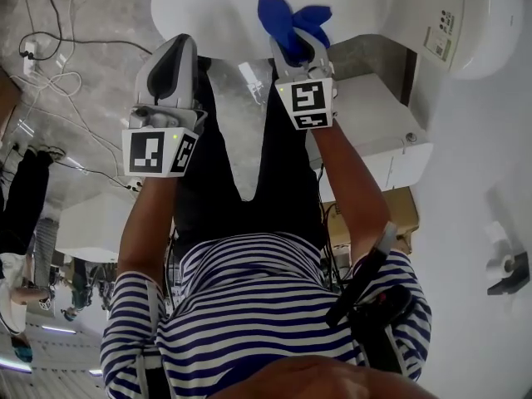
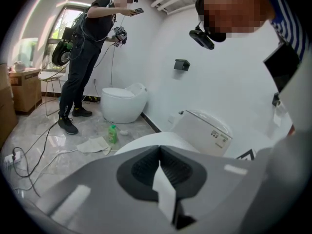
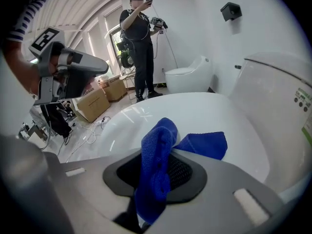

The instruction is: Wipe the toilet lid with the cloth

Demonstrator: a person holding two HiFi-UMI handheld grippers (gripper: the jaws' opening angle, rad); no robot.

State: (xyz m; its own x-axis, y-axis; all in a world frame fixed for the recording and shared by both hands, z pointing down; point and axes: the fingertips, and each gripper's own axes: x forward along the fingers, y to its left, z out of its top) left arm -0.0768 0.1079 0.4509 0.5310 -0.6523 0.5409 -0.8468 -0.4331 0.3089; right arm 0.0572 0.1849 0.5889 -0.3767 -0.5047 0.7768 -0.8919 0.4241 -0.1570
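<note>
Cloth [image 3: 155, 177] in right gripper [image 1: 297, 46], glossy toilet lid [image 3: 195, 115], marble floor [image 2: 46, 139]

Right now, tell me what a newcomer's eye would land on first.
The blue cloth, clamped in the right tool over the white lid at the top of the head view. Beside it, the left tool is shut and empty. Across the room, a person stands by a second toilet.

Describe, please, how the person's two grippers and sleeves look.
Both the left gripper and right gripper have light grey bodies with black ribbed pads inside the jaws. Each carries a white cube printed with black square markers. The person wears short sleeves striped navy and white.
</note>
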